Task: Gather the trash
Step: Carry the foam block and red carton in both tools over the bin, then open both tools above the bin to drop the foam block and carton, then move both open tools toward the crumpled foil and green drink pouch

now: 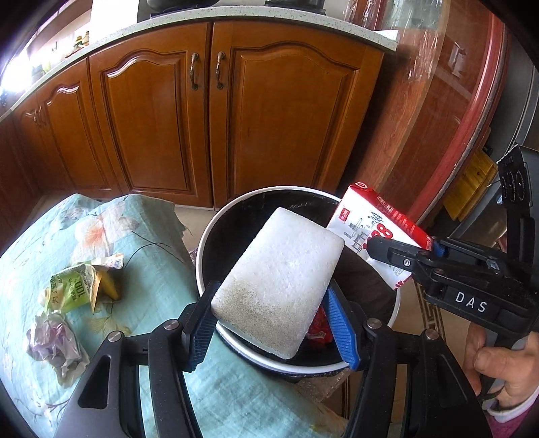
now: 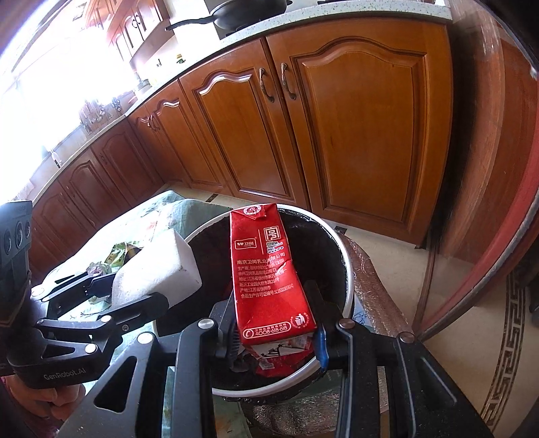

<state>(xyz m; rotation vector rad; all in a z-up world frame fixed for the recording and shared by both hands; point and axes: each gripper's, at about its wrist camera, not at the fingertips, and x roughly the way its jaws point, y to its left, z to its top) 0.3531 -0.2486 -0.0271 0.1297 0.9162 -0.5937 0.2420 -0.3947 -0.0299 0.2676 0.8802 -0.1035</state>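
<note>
Left tool (image 1: 273,323) clenches a white foam block (image 1: 279,283) between its blue-padded fingers, holding it tilted over the near rim of the trash bin (image 1: 202,236). Right tool (image 2: 276,333) grasps a red and white milk carton (image 2: 269,276) by its lower end, upright above the same bin; in the left wrist view the carton (image 1: 367,219) juts out over the bin's right rim. The block hides much of the bin's inside from the left camera, and the carton does the same from the right one. Only scraps of red wrapper (image 1: 318,325) show at the bottom, too crumpled to identify. The bin's black liner (image 2: 323,246) is dark and gives little detail. A hand (image 1: 498,367) on the right tool's grip is cut off at the frame edge.

Left of the bin lies a worktop under a pale green floral cloth (image 1: 141,215). On it rest a green drink pouch (image 1: 77,286) with a yellow fold, and nearer the camera a wad of crumpled paper (image 1: 57,343), both well apart from the bin. A thin dark thread (image 1: 151,244) curls across the cloth.

Beyond stand brown wooden cabinets (image 1: 229,111) with curved handles under a pale speckled counter (image 2: 303,23), where a black pan (image 2: 249,13) sits. Window glare washes out the far left. A round red-rimmed tabletop (image 1: 471,111) curves in on the right above a tiled floor (image 2: 377,242).
</note>
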